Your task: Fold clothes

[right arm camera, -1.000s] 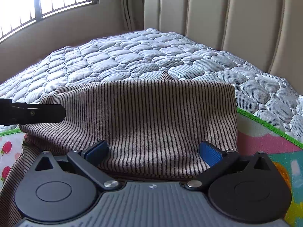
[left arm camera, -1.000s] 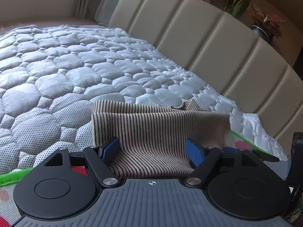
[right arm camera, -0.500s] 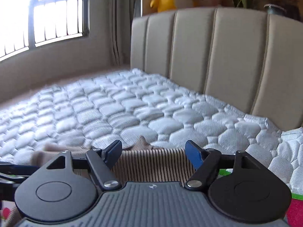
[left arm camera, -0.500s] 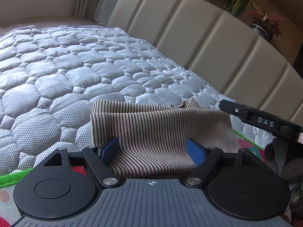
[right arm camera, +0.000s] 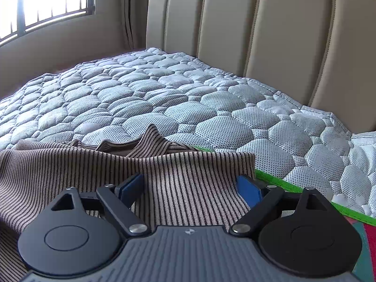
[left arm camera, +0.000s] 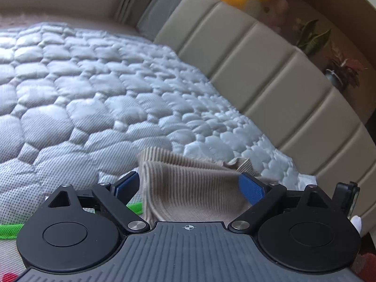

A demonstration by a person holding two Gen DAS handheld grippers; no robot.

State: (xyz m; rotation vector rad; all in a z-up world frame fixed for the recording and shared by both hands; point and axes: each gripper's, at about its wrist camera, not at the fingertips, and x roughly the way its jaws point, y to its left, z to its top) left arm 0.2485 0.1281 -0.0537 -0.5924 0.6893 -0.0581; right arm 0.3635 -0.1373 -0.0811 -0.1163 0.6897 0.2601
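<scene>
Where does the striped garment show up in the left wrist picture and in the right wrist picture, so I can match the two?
Left wrist: the striped garment sits low and centre, between the open fingers of the left hand-held gripper.
Right wrist: it fills the lower left and centre, passing under the open right hand-held gripper.
Shared landmark: the padded headboard behind the quilted mattress.

Open quilt (right arm camera: 145, 98) before headboard (right arm camera: 282, 35)
</scene>
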